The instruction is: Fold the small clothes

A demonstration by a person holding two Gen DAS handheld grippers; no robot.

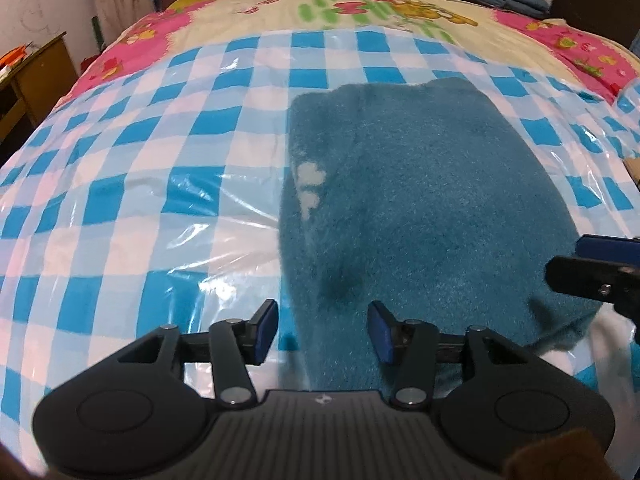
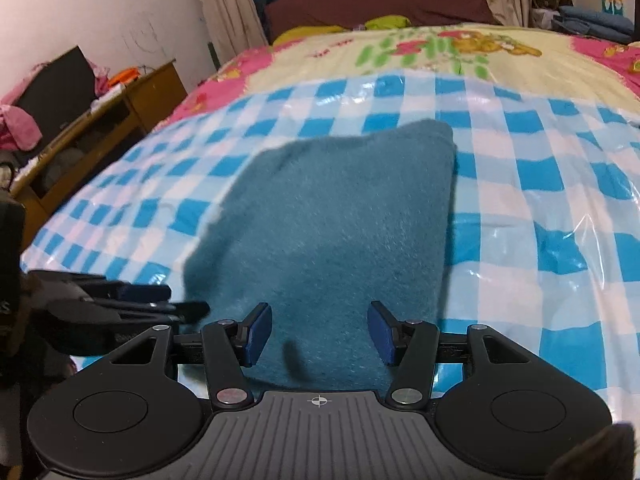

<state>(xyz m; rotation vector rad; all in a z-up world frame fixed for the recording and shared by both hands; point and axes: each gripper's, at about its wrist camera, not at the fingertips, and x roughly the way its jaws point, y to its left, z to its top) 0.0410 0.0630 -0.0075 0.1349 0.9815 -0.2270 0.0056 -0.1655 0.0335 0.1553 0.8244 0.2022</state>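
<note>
Centrally, a fuzzy teal garment (image 1: 420,200) lies folded into a rough rectangle on a glossy, crinkled plastic sheet (image 1: 140,200) of blue-and-white checks, spread over a bed with a pink and cream cartoon cover (image 2: 420,56). A pale patch shows near its left edge. The left claw (image 1: 323,330) stands half open over the garment's near left edge, gripping nothing. The right claw (image 2: 319,332) stands likewise half open above the near edge, empty.

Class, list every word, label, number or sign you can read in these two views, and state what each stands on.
No readable words or numbers.
Crosshair mark, no letters: on the right claw body.
Small emblem on the left claw body: too blurred to read.
Red marks on the cartoon bedspread: too blurred.
</note>
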